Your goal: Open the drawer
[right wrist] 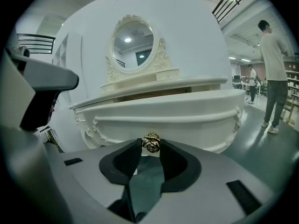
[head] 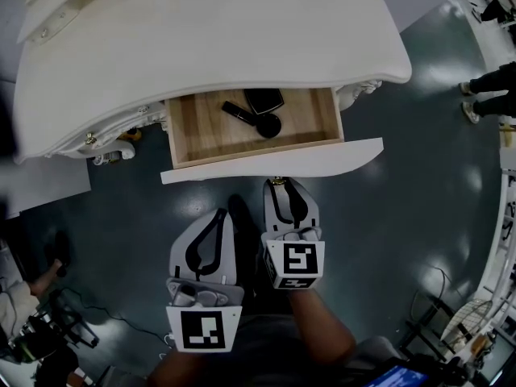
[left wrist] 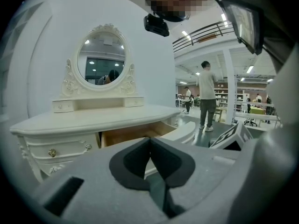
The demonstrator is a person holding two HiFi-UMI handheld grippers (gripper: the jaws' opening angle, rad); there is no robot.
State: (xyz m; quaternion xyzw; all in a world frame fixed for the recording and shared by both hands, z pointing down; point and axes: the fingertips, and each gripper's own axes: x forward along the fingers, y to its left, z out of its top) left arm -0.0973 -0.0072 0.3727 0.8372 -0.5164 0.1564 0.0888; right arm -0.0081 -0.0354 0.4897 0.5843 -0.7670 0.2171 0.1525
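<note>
Drawer [head: 272, 164] stands pulled well out from under the middle of the white dressing table [head: 201, 39], its pale wooden inside open to the head view and its white curved front nearest the person. On the wooden bottom lie a black compact [head: 264, 100], a slim black tube [head: 239, 112] and a round black piece [head: 268, 126], close together towards the back. At the centre of the front sits a gold rose-shaped knob [right wrist: 151, 143], and the right gripper [right wrist: 151, 146] is clamped on it, one dark pad on each side. The left gripper [left wrist: 150, 141] hangs just beside it, lower in the head view, apart from the drawer front; its jaws are together with nothing between them. Each gripper bears a cube with black-and-white square markers [head: 295, 264], a coded pattern and not letters. An oval mirror [left wrist: 102, 57] in a carved frame tops the table, and a person [left wrist: 206, 94] stands on the glossy dark floor [head: 403, 216] beyond.
</note>
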